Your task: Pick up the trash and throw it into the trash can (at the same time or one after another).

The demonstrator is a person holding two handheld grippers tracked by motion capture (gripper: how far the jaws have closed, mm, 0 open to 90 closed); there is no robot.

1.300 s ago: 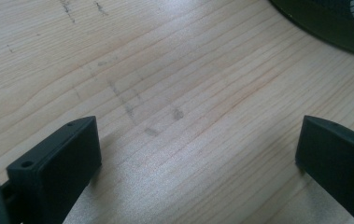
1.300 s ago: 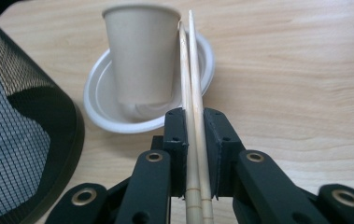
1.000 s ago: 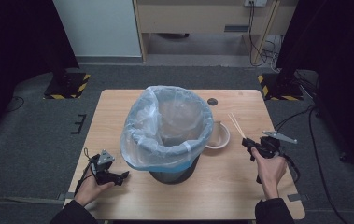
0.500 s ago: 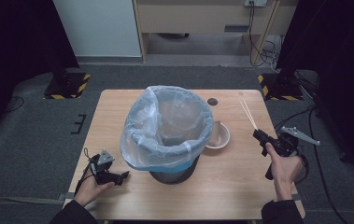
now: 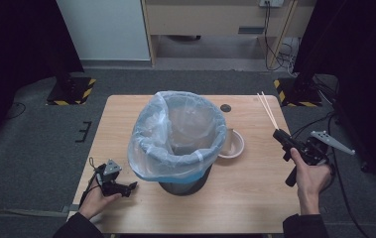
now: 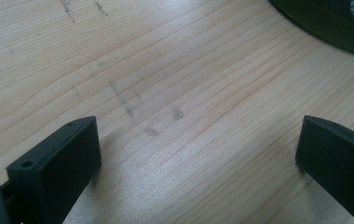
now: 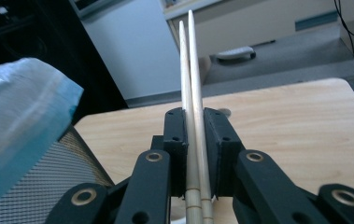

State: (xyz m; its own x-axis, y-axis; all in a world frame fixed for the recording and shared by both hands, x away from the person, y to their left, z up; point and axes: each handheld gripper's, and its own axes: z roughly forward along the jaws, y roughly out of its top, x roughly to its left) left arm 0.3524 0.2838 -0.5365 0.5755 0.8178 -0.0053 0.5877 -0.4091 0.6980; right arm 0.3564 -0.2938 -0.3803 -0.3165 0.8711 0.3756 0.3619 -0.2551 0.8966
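Two chopsticks (image 7: 192, 84) – clamped in right gripper (image 5: 281, 137) | one bin (image 5: 178, 134) | one bowl (image 5: 231, 144) | left gripper (image 5: 126, 187) – jaws apart

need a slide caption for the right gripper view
Right gripper clamps a pair of wooden chopsticks, pointing up over the wooden table, beside a mesh bin lined with a blue bag.
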